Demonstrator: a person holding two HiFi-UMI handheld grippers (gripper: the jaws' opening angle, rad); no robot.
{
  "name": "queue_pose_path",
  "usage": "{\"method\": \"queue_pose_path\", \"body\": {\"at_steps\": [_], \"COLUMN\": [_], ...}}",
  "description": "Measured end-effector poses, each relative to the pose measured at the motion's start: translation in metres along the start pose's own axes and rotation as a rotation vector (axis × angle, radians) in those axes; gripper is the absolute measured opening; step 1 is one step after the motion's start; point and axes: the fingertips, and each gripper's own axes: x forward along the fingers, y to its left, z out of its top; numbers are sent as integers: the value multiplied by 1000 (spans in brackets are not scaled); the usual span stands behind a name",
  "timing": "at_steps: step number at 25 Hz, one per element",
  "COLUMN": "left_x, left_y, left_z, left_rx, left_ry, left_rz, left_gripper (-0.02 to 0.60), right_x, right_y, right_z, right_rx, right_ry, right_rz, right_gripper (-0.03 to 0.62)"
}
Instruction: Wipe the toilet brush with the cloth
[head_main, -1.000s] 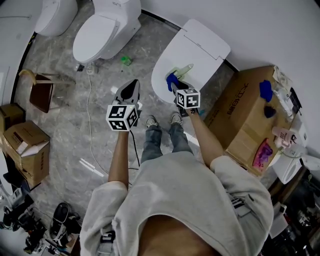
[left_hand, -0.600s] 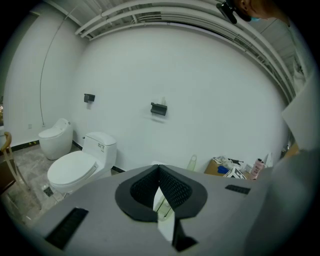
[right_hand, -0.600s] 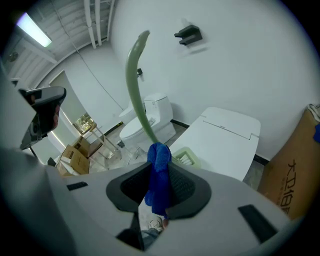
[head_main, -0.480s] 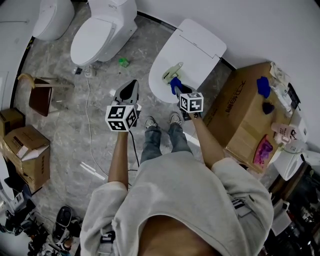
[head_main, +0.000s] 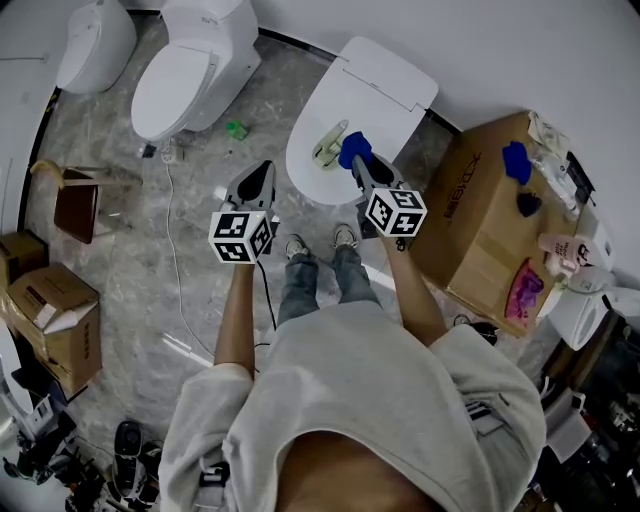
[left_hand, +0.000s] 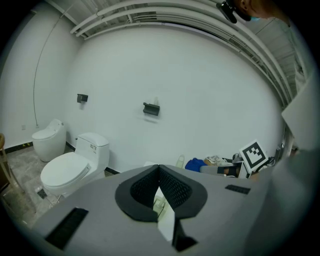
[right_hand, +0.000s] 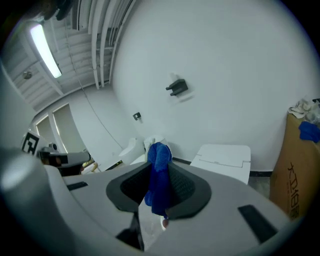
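Toilet brush (head_main: 328, 146) not picked up yet, so I'd call this the approach step. Right gripper (head_main: 358, 166): jaws clamped on the blue cloth (right_hand: 159, 172), which sticks up past the tips and hangs bunched below them. Left gripper (head_main: 264, 170): jaws pressed together, tips meeting, nothing between them.

Outward from there: the cloth end hovers just beside the brush, a small pale-green item lying flat on the closed white toilet lid (head_main: 375, 85). Can't tell from the head view whether cloth and brush touch. Left gripper sits off the lid's left side, over the grey floor (head_main: 200, 160), apart from the brush. Cardboard box (head_main: 480, 220) to the right and second toilet (head_main: 190, 80) further left, neither involved.

Next move, my read: left jaws need to open and take the brush by its handle to steady or lift it, then the right drags the cloth along it. Brush looks light and loose on a smooth lid, so a one-handed wipe would likely just push it around.
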Motion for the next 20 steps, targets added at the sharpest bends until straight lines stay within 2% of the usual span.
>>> {"method": "queue_pose_path", "body": {"at_steps": [4,7,20], "left_x": [1,0,-4], "left_y": [-3,-3,6], "left_z": [2,2,-1], "left_rx": [4,3,-9], "left_ry": [-4,-7,-6], "left_rz": [0,2,23], "left_gripper": [18,18,18], "right_x": [-2,0,23], "right_y": [8,12,25], "right_z": [36,46,5], "right_rx": [11,20,25], "right_ry": [-84,-104,-1], "right_rz": [19,31,47], "right_gripper": [102,102,102]}}
